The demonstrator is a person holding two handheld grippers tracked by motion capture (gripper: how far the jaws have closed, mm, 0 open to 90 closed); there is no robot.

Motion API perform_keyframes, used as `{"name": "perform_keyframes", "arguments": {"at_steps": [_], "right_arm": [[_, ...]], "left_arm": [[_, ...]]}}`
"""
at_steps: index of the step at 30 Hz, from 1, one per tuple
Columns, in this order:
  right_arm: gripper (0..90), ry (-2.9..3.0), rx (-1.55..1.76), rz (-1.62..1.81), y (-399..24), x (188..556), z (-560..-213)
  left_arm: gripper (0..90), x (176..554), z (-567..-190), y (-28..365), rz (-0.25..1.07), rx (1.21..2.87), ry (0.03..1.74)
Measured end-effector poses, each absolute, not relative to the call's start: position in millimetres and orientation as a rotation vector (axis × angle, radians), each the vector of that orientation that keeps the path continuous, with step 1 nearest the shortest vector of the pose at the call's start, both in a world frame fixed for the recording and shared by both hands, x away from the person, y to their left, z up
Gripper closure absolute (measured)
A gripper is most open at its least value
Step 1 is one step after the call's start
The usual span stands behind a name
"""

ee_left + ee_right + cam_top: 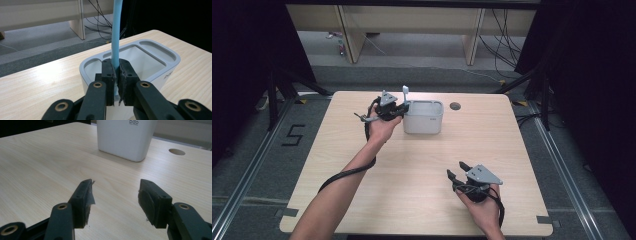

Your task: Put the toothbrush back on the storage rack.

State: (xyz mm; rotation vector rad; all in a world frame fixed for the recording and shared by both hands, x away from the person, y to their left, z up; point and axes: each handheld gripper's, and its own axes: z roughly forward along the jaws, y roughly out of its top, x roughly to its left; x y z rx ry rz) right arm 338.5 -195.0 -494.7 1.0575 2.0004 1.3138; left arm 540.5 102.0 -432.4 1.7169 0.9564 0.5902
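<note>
A white holder (424,119) with several top compartments (136,53) stands at the table's far middle. My left gripper (398,106) is shut on a light blue toothbrush handle (116,32), held upright at the holder's left rim; its head (405,90) sticks up above the gripper. In the left gripper view the jaws pinch the handle just above the holder's left slot (93,65). My right gripper (457,170) rests low over the near right of the table, open with nothing between its jaws (115,195). The holder (126,137) stands well ahead of it.
A round cable hole (455,106) sits in the tabletop right of the holder, also visible as a hole (177,151) in the right gripper view. The wooden table (422,165) has bare surface in the middle. Desks and cables stand on the floor beyond.
</note>
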Motion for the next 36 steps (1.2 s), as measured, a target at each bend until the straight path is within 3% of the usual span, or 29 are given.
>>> {"name": "perform_keyframes", "arguments": {"at_steps": [20, 24, 36], "right_arm": [[45.0, 2.001, 1.054, 1.308, -193.4, 338.1, -495.3], [44.9, 2.0, 1.043, 1.309, -192.8, 338.5, -495.9], [44.4, 2.017, 1.036, 1.301, -191.2, 339.0, -496.0]], "left_arm": [[82.0, 538.8, -435.6, 102.5, 0.561, 1.755, 1.0], [77.8, 537.0, -435.3, 103.8, 0.567, 1.751, 1.003], [50.8, 518.6, -436.3, 116.5, 0.601, 1.791, 0.979]]}}
